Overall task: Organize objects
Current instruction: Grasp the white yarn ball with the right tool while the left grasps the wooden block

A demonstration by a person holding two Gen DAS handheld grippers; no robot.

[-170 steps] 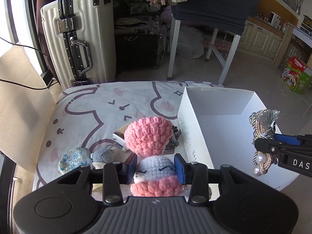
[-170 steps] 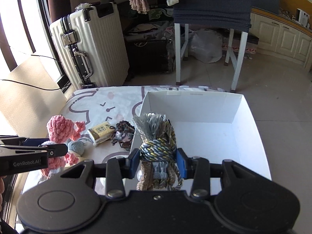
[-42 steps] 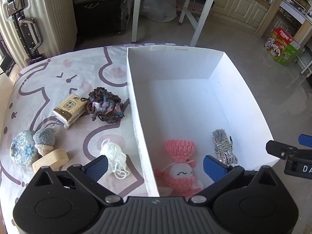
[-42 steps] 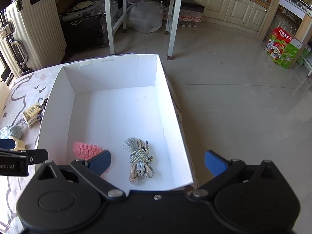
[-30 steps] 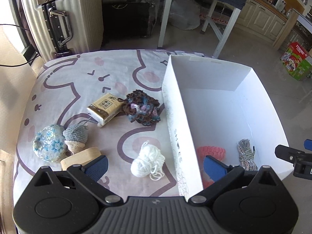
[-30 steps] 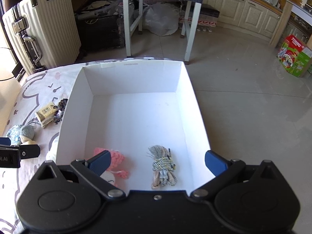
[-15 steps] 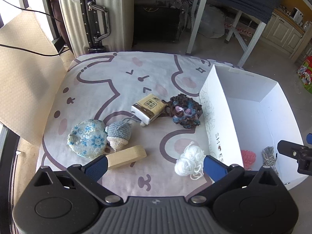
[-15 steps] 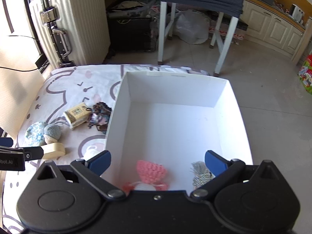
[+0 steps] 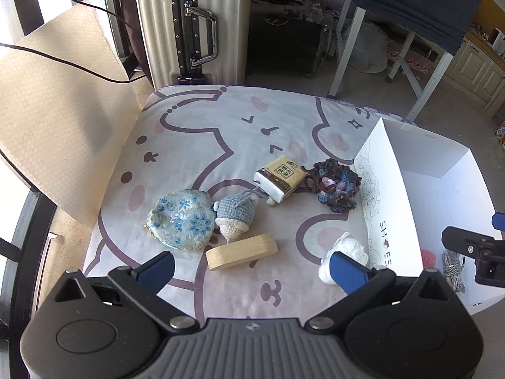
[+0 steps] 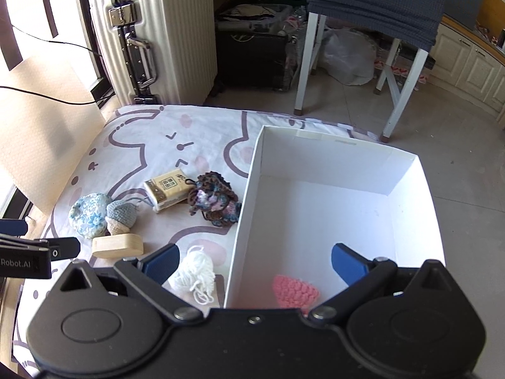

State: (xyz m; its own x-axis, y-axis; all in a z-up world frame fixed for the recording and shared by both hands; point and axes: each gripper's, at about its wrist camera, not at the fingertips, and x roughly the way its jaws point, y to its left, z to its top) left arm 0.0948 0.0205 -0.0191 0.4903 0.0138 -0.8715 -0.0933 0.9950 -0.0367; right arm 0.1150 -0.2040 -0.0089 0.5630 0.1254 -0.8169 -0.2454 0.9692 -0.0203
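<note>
With both left gripper (image 9: 249, 263) and right gripper (image 10: 255, 260) spread empty, we should center on the wooden block (image 9: 241, 251) at lower center, squeezing its long sides.

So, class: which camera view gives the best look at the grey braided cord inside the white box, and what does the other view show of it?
The left wrist view. There the grey braided cord lies visible at the white box's near end, beside the pink crochet toy, partly behind the right gripper. In the right wrist view the gripper's own body hides the cord; only the pink toy shows.
</note>
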